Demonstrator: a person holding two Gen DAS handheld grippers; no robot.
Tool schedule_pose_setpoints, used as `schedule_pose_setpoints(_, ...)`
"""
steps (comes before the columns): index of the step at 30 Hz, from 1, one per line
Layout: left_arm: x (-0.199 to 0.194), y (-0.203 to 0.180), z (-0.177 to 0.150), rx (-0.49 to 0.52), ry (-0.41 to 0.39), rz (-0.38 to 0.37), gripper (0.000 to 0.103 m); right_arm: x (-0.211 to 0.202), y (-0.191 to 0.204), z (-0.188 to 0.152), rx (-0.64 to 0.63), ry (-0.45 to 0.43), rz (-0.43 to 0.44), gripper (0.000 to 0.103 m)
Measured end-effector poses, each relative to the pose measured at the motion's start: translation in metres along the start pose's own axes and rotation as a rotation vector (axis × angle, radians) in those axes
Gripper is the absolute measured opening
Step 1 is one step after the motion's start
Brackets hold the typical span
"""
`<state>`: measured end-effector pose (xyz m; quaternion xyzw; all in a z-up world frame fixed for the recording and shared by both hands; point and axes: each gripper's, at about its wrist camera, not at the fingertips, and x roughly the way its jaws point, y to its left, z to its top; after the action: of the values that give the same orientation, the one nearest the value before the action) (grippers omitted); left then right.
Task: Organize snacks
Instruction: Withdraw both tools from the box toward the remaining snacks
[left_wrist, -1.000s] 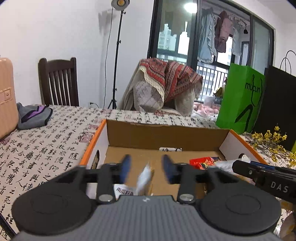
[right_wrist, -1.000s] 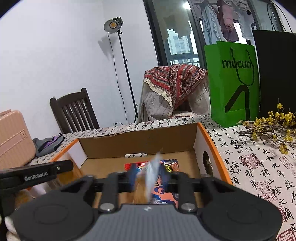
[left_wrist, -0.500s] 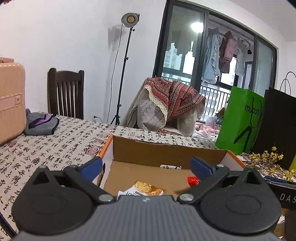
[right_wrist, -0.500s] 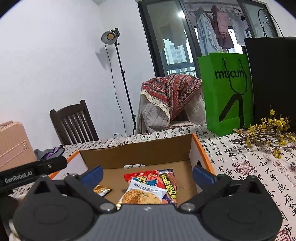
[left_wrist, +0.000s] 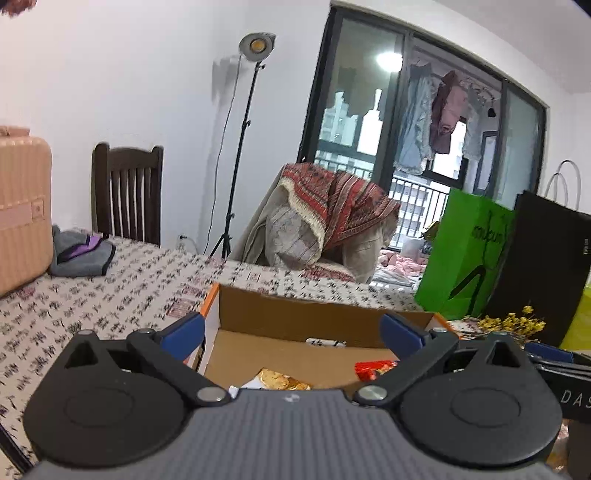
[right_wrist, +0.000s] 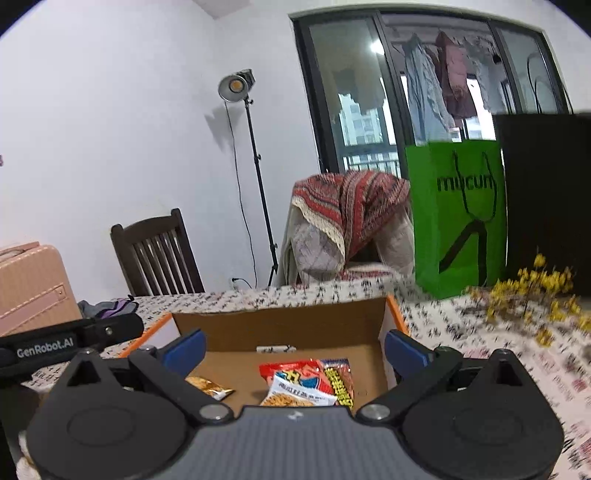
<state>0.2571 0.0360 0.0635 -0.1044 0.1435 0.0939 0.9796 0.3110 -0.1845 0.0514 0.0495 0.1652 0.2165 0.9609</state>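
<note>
A shallow cardboard box (left_wrist: 295, 317) (right_wrist: 280, 325) with orange rims lies on the patterned tablecloth. Inside it are a white and gold snack packet (left_wrist: 279, 380) (right_wrist: 208, 386), a red packet (left_wrist: 373, 369) (right_wrist: 291, 371) and a white cracker packet (right_wrist: 299, 397) lying on the red one. My left gripper (left_wrist: 291, 334) hovers above the box's near-left part, open, with nothing between its blue pads. Over the near-right part my right gripper (right_wrist: 293, 349) is open and empty too. The other gripper's body shows at each view's edge.
A green paper bag (right_wrist: 456, 218) and a black bag (right_wrist: 546, 199) stand at the table's far right, with yellow flower sprigs (right_wrist: 535, 295) before them. A pink suitcase (left_wrist: 22, 206) and folded grey cloth (left_wrist: 81, 251) sit at the left. A wooden chair, lamp stand and draped armchair are behind.
Both grippers held a snack packet a second ago, then opened wide and dropped the packets into the box. Both have since risen and drawn back from the box.
</note>
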Motion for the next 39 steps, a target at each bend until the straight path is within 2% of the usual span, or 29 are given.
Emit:
schedule_pose_setpoints(5,-0.035,0.0,0.01,0.006,-0.035,-0.034,0.103,-0.03,0.005,0.007,-0.009,-0.002,0.001,0.103)
schedule_pose_setpoints(9,-0.057,0.003,0.008,0.021,-0.043,-0.032,0.103,-0.052,0.01,0.001,-0.019,0.005,-0.005,0.103)
schedule_pose_setpoints(17,-0.091,0.018,-0.008,0.026,0.002,-0.05,0.103,-0.09,0.017,-0.024,-0.028,0.049,-0.015,0.103)
schedule_pose_setpoints(26,-0.121,0.028,-0.041,0.063,0.068,-0.074,0.103,-0.125,0.013,-0.064,-0.017,0.127,-0.027,0.103)
schedule_pose_setpoints(33,-0.131,0.035,-0.07,0.075,0.138,-0.084,0.103,-0.136,0.005,-0.087,-0.002,0.193,-0.062,0.103)
schedule_pose_setpoints(39,-0.133,0.037,-0.082,0.082,0.165,-0.089,0.103,-0.133,0.01,-0.108,-0.006,0.271,-0.055,0.103)
